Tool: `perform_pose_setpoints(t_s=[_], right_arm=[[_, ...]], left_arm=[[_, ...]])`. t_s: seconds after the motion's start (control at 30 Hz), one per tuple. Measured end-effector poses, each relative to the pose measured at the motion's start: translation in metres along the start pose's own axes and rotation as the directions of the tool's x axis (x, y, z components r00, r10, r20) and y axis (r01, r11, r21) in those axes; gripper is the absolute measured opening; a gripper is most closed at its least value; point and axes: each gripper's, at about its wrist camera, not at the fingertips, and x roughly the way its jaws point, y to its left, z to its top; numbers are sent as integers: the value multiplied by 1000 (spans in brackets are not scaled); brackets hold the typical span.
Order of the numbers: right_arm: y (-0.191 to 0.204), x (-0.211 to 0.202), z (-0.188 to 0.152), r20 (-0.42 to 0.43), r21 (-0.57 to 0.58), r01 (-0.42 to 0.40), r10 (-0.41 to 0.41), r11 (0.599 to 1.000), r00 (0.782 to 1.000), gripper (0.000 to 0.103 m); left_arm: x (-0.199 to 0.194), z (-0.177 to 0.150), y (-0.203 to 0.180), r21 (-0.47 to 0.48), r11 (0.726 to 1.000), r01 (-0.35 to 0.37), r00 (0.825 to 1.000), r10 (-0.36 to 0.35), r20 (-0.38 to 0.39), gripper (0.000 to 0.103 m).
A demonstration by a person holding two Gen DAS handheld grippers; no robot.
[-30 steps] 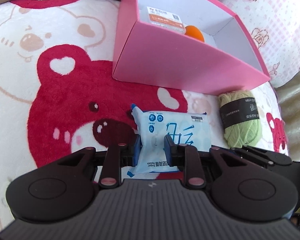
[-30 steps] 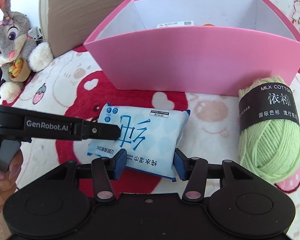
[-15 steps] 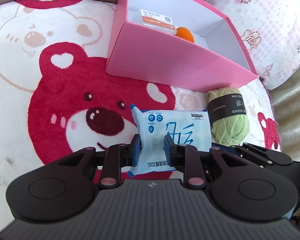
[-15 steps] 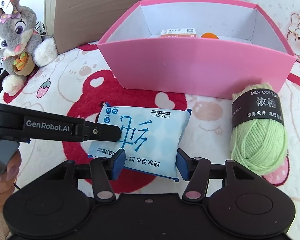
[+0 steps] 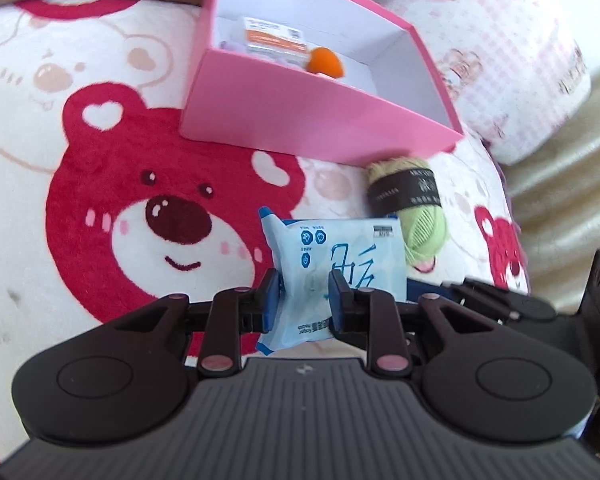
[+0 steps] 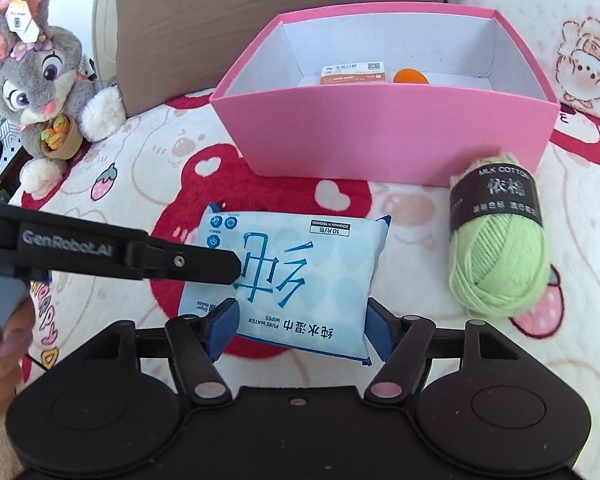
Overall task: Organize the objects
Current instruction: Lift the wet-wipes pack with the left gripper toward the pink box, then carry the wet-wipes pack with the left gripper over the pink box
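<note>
Left gripper (image 5: 303, 298) clenched on wipes pack (image 6: 288, 276), lifting it for pink box (image 6: 384, 132); right gripper (image 6: 300, 326) jaws just opening, releasing pack.

A home bedroom: bear-print blanket (image 6: 148, 168), plush rabbit (image 6: 40, 80), floral pillow (image 5: 500, 40).

"PURE WATER WIPES" on the wipes pack (image 6: 296, 276), "MILK COTTON" on the yarn band (image 6: 496, 200), "GenRobot.AI" on the left gripper (image 6: 66, 239)

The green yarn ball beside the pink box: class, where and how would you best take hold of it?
Grip the yarn ball across its dark paper band, coming from above. It lies on its side on the blanket, its flanks free, and the banded waist is narrower and firmer than its bulging loose end.
</note>
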Motion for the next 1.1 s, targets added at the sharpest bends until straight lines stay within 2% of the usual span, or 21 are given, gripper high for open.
perform_pose_setpoints(t_s=[0.13,0.3,0.57,0.73,0.87,1.1], right_arm=[[0,-16,7,24,0,-2,2,1000,1000,73],[9,-40,15,43,-41,14,-12,999,999,73],[13,-70,37,50,-52,-5,8,999,999,75],[12,-94,55,108,-32,7,-4,999,994,75],[16,-104,68,148,-40,24,-18,999,989,76],[15,-114,94,239,-50,13,-1,999,971,76]], left_arm=[[-14,2,-15,57,998,8,1000,-8,1,24],[-37,9,-26,51,998,39,999,-40,11,24],[-71,22,-43,21,998,65,992,-67,104,24],[-88,35,-57,31,995,93,987,-97,125,24],[-100,52,-70,64,995,71,987,-80,137,24],[-117,83,-77,91,992,87,973,-105,207,25]])
